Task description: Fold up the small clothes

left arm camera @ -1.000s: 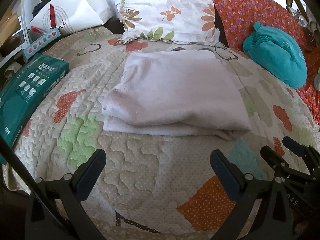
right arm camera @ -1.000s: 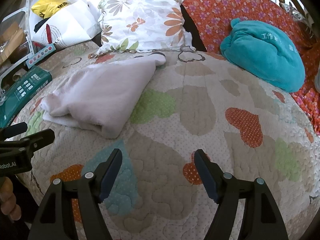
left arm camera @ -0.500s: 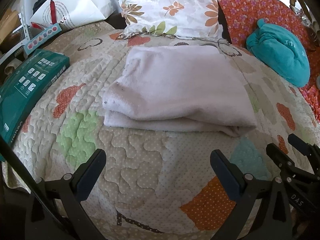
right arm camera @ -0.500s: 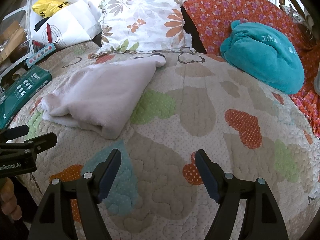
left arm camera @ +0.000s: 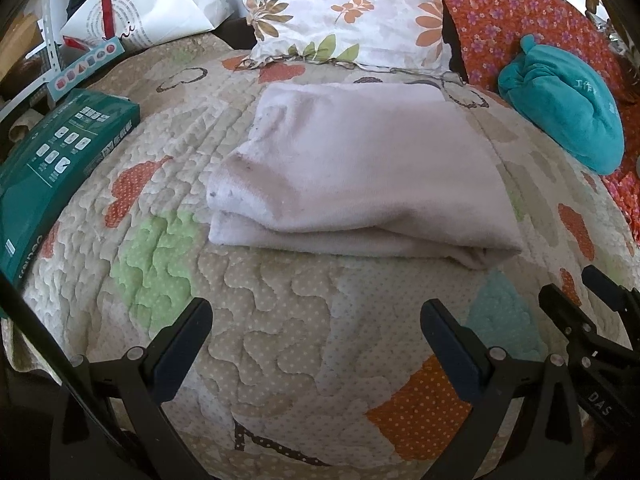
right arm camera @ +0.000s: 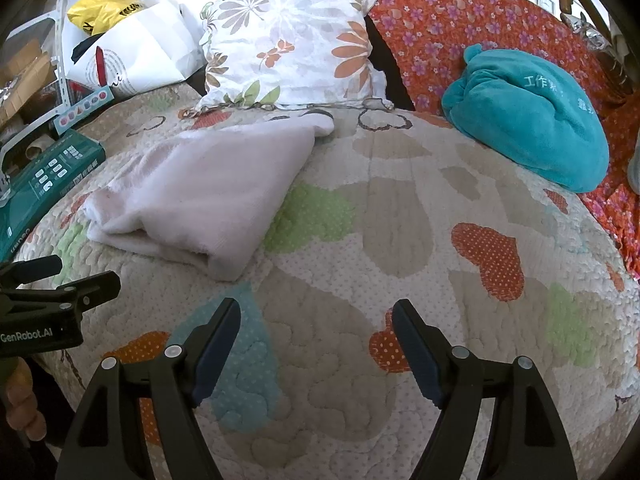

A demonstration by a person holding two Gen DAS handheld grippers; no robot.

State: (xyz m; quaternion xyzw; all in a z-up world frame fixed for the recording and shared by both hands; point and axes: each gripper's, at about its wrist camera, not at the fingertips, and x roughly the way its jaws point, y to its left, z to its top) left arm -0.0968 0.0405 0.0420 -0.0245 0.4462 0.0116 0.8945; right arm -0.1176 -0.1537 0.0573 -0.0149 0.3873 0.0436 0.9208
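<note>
On the quilt (left arm camera: 280, 360) the folded white cloth (left arm camera: 360, 168) lies flat. Both grippers, left (left arm camera: 316, 336) and right (right arm camera: 316, 344), stay wide open, holding nothing. Nothing has moved; folding looks done.

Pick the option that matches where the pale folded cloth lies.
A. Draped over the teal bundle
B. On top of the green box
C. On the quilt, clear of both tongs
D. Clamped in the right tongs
C: the pale folded cloth lies flat on the quilt, while the left tongs and the right tongs stand open and empty short of it.
</note>
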